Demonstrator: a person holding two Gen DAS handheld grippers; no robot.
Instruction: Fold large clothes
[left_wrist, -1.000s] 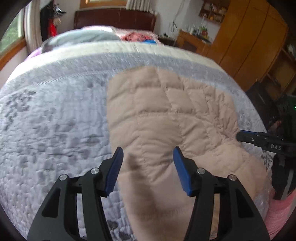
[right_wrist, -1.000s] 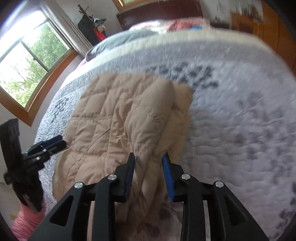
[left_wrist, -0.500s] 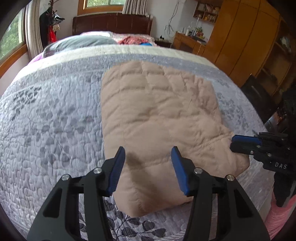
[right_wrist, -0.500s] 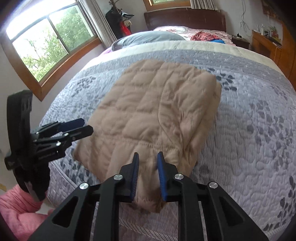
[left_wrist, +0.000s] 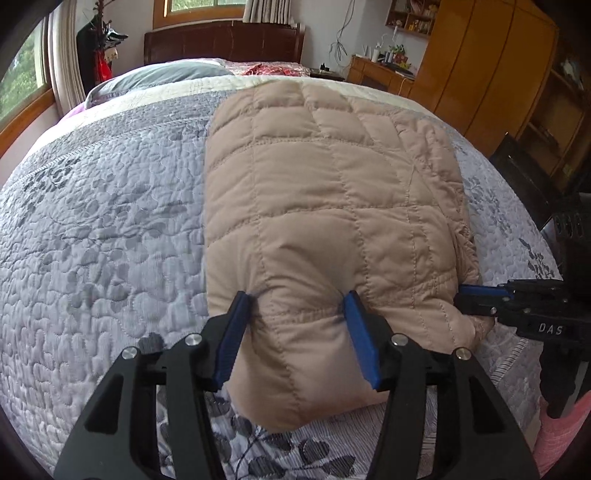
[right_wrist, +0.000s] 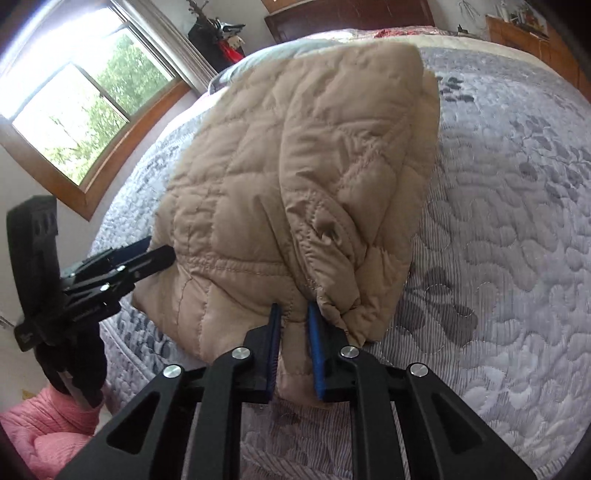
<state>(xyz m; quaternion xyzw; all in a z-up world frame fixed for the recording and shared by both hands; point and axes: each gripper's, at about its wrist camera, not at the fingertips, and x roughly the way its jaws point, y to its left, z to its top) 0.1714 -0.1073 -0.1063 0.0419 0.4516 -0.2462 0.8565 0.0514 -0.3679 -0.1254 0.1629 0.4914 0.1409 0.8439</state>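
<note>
While the jacket (left_wrist: 325, 206) lies flat on the quilt (left_wrist: 103, 236), its long axis runs straight up the middle of the left wrist view, from the near hem at lower centre to the far edge near the upper centre, close to the pillow (left_wrist: 155, 79). Left gripper (left_wrist: 301, 332) sits right at that near hem, jaws wide apart with a fat roll of padded fabric bulging between the blue pads; they press the fabric from both sides but I can't call it a firm clamp. Over in the right wrist view, the right gripper (right_wrist: 293, 334) has its jaws nearly together, pinching a bunched corner of the jacket at lower centre, with the folded side layer heaped just above it. Both tools are on the same near edge, the right one showing at the right edge of the left view, its tips touching the jacket's lower right corner. So the garment stretches away from both hands, toward the headboard (left_wrist: 221, 42) at the top of frame. My read: the next move is a lift of this near hem up and forward along that axis, onto the far half. Left hand holds the bulkier bite, nearer the midline; slippery padding could squirm out.
</note>
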